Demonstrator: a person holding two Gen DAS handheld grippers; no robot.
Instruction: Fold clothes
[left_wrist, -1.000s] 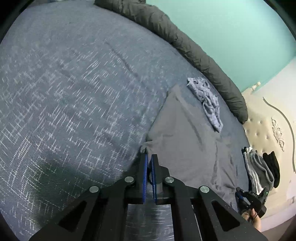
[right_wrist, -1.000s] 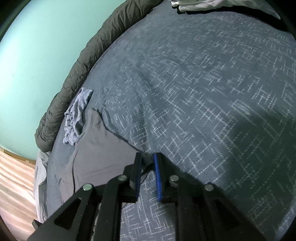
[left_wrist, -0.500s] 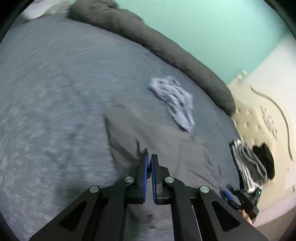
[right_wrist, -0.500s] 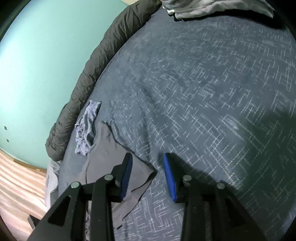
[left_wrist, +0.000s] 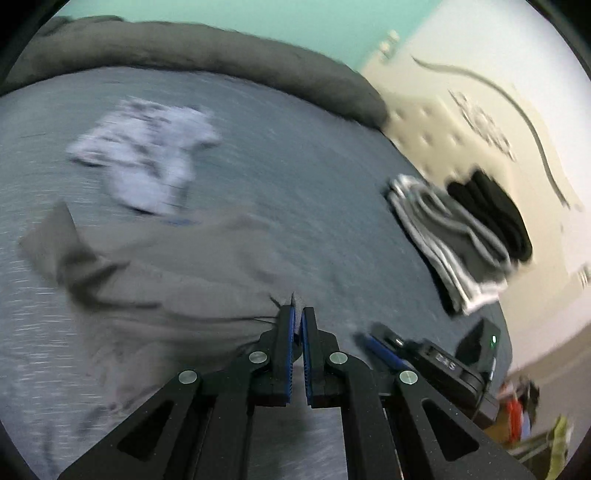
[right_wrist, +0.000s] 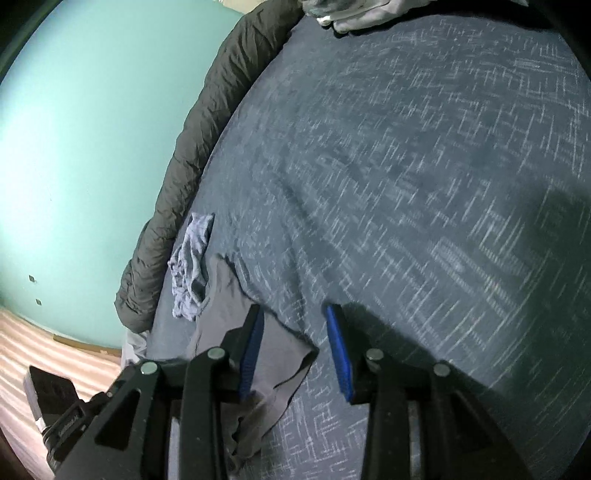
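Grey garment (left_wrist: 177, 280), possibly a T-shirt though motion blur hides its shape, lies spread and partly doubled over on a bed with a blue-grey crosshatch-patterned cover (right_wrist: 406, 184). The left gripper (left_wrist: 298, 314) is clenched on a pinch of the garment's edge, with the cloth trailing away to its left and farther up the bed. The right gripper (right_wrist: 293, 347) is released, jaws wide apart, hovering just above another corner of the same garment (right_wrist: 266, 354), which lies between and slightly left of its fingers. The left gripper therefore has the hold, and the right is the nearer one to that free corner.

A crumpled pale blue-grey patterned cloth (left_wrist: 147, 158) lies just beyond the garment. Well apart, near the padded cream headboard (left_wrist: 443, 122), sit a folded grey-and-white stack (left_wrist: 447, 240) and a folded black pile (left_wrist: 491, 214). A dark grey rolled duvet (right_wrist: 192, 155) runs along the bed's edge against a turquoise wall (right_wrist: 92, 129).
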